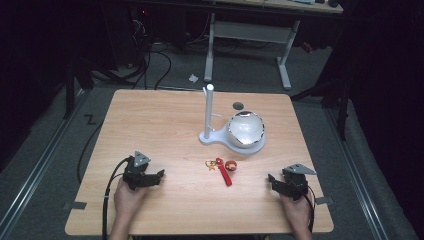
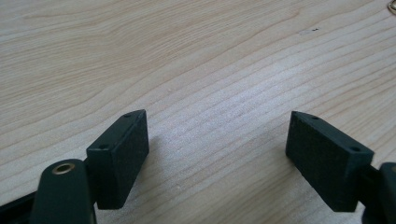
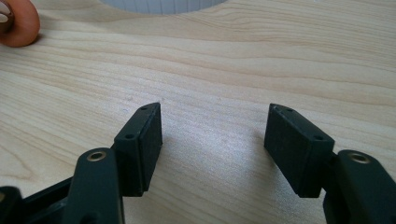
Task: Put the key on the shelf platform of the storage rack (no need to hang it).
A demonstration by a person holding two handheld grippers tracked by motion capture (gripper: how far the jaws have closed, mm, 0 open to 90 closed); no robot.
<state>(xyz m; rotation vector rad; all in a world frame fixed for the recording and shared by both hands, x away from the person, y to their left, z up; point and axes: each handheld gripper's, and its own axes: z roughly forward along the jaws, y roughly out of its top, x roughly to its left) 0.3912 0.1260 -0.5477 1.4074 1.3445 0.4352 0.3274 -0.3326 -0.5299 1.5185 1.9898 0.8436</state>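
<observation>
We rest our left claw [image 1: 156, 176] on the pale wooden counter [image 1: 165, 130], held in the left hand [image 1: 129, 199] near the front edge. Its jaws stand wide apart with nothing but bare wood grain between them, as the left gripper view shows [image 2: 217, 140].

To the right of that claw, and a little farther from us, lies the small red strap keychain with a gold star charm [image 1: 220, 169], flat on the counter, with an orange ring [image 1: 230, 165] just beside it. Beyond these, well ahead of both claws, stands a white plastic stand with an upright post [image 1: 209, 117], its base carrying a shiny silver dome-shaped bowl [image 1: 245, 129].

Our right claw [image 1: 273, 181] sits right of the keychain, held in the right hand [image 1: 296, 210], pointing toward it. Its jaws are partly parted and hold nothing [image 3: 212, 133]; the orange ring shows ahead of it, off to its left [image 3: 17, 23].
</observation>
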